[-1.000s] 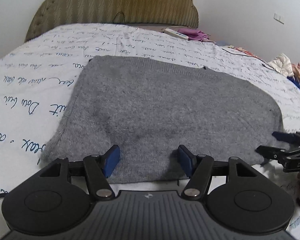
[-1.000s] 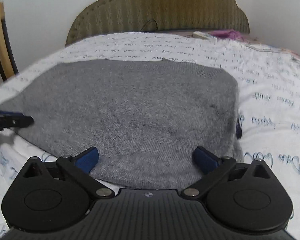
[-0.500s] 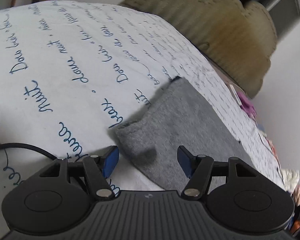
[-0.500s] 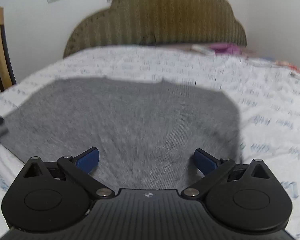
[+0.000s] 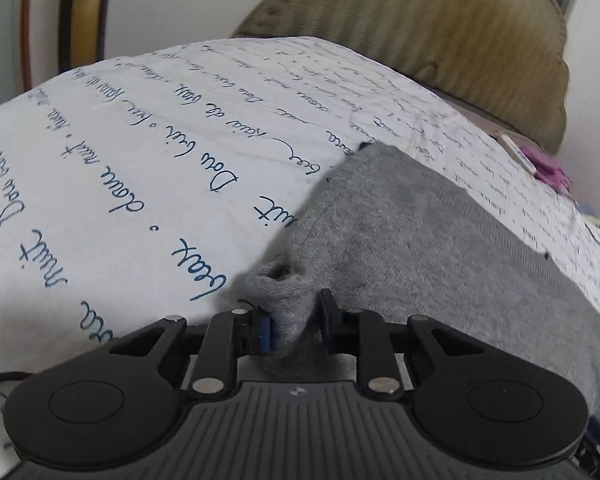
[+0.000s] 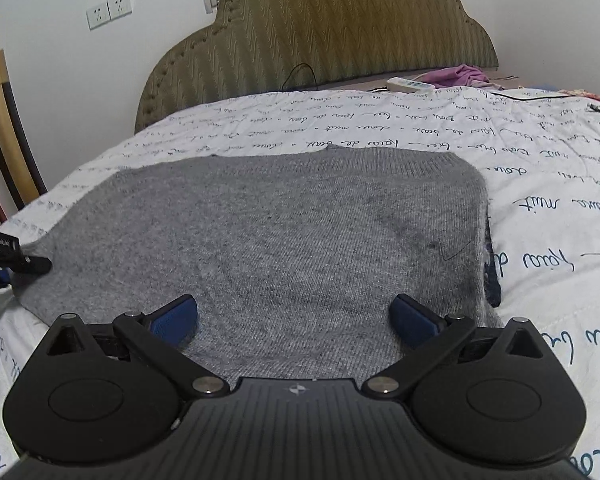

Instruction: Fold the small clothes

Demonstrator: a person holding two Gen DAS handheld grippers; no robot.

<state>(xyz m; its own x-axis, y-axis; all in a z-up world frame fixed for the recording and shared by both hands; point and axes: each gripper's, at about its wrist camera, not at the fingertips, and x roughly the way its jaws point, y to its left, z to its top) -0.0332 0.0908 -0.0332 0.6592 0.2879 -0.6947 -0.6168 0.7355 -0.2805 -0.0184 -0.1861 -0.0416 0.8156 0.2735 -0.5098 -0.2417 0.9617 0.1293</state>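
A grey knit sweater (image 6: 292, 232) lies folded flat on the bed's white sheet with blue script (image 6: 540, 152). In the left wrist view my left gripper (image 5: 294, 320) is shut on the sweater's near left corner (image 5: 284, 292), which bunches up between the blue pads. The rest of the sweater (image 5: 440, 248) stretches away to the right. The left gripper also shows at the left edge of the right wrist view (image 6: 16, 260). My right gripper (image 6: 294, 314) is open and empty, hovering over the sweater's near edge.
An olive padded headboard (image 6: 320, 32) stands at the far end. A white power strip (image 6: 410, 85) and purple cloth (image 6: 460, 74) lie near it. A gold-framed chair (image 6: 0, 128) stands at the left of the bed.
My left gripper has swung to the sweater's left corner and shut on it. My right gripper has stayed open over the near edge and barely moved.
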